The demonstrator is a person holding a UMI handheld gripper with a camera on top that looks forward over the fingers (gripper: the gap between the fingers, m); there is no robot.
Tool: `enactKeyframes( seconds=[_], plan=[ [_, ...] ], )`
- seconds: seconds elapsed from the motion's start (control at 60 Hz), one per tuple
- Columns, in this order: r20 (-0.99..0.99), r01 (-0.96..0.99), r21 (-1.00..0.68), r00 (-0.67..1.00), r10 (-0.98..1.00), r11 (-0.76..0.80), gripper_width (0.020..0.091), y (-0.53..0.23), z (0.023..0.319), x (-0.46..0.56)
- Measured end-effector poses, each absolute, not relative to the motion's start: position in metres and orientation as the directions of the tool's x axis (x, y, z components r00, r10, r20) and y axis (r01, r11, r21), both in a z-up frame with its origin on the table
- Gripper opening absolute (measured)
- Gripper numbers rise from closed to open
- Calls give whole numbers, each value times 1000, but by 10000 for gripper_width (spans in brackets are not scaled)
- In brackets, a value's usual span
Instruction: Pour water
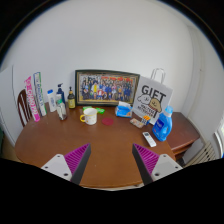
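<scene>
Far left, beyond the table (pixel 100 150): part of a dark wooden chair (pixel 21 104) against the white wall. Next, at the table's back left edge, a tall pink-and-white box (pixel 32 96) leaning upright, then a cluster of bottles (pixel 56 99) – white ones and a darker one, standing close together (labels too small to read). Just right of those, a white cup (pixel 90 116) with its handle turned left, standing on bare wood, apart from the bottles and well beyond the fingers. Behind the cup, propped against the wall, a framed group photograph (pixel 107 88) in a dark frame. Right of the frame, a small blue box (pixel 123 110), then a white bag printed "GIFT" (pixel 153 98) with a looped handle, standing upright. In front of the bag, a few small items too tiny to name, a white remote-like object (pixel 149 139) lying flat, and a blue bottle (pixel 164 123) at the right side of the table. Nearest of all, the gripper (pixel 111 162) – pink pads on the fingers (pixel 75 160) spread wide, nothing between them but bare brown tabletop, held above the near edge, touching nothing
</scene>
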State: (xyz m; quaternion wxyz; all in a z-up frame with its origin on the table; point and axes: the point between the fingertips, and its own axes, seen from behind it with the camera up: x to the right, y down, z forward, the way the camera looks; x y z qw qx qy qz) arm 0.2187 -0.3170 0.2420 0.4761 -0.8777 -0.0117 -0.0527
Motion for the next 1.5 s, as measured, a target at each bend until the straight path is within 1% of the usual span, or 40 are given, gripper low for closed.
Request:
enactKeyframes(
  seconds=[0.25, 0.333, 0.55, 0.717, 0.9, 1.033, 1.233, 1.3, 1.383, 1.467, 1.5],
  plan=[
    [74, 85, -823, 996, 42, -562, 856, -290, 227, 165],
    [63, 101, -818, 994, 86, -567, 865, -277, 221, 132],
    [30, 139, -809, 980, 196, -571, 858, -226, 196, 24],
    [-26, 99, -822, 977, 211, -560, 856, -165, 179, -60],
    [-15, 85, -855, 982, 188, -512, 858, -81, 152, -119],
    [-23, 52, -882, 988, 153, -467, 857, -19, 128, -139],
    [-16, 24, -901, 996, 90, -434, 860, 59, 83, -139],
    [-13, 25, -902, 996, 84, -432, 834, 75, 71, -141],
    [-1, 35, -910, 996, 87, -412, 777, 90, 64, -143],
    [6, 42, -913, 996, 91, -405, 691, 99, 57, -146],
    [8, 44, -915, 996, 93, -402, 627, 102, 56, -146]
  ],
)
